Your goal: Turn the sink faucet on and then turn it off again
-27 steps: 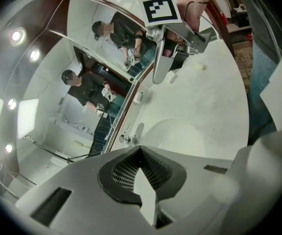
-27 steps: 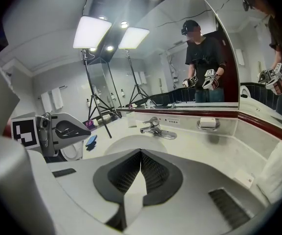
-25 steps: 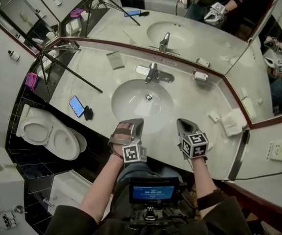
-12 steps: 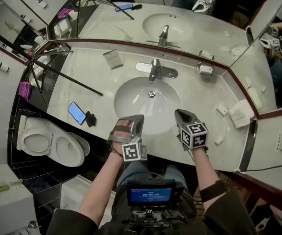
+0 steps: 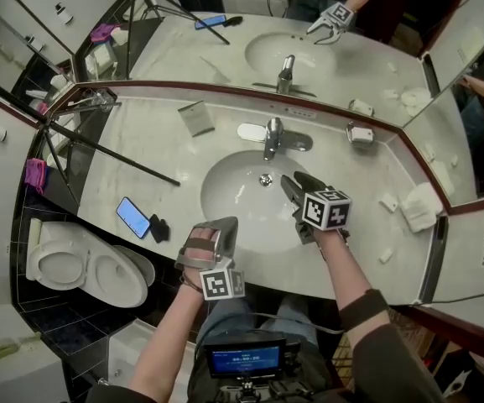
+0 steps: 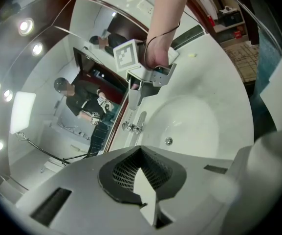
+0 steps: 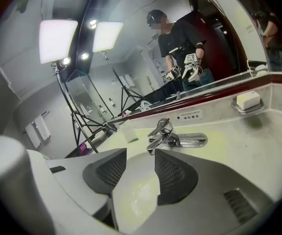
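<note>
Head view: the right gripper (image 5: 297,180) hangs over the oval white sink basin (image 5: 225,200), short of the chrome single-lever faucet (image 5: 273,135) behind the bowl; the left gripper (image 5: 221,225) sits at the near rim. Left gripper view: its 2 jaws meet on nothing. Right gripper view: the jaws (just been opening) stand apart, empty, faucet beyond them.

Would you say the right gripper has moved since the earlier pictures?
Yes: the right gripper moved from the white basin's front rim toward the chrome faucet; its jaws have just been opening, empty.
</note>
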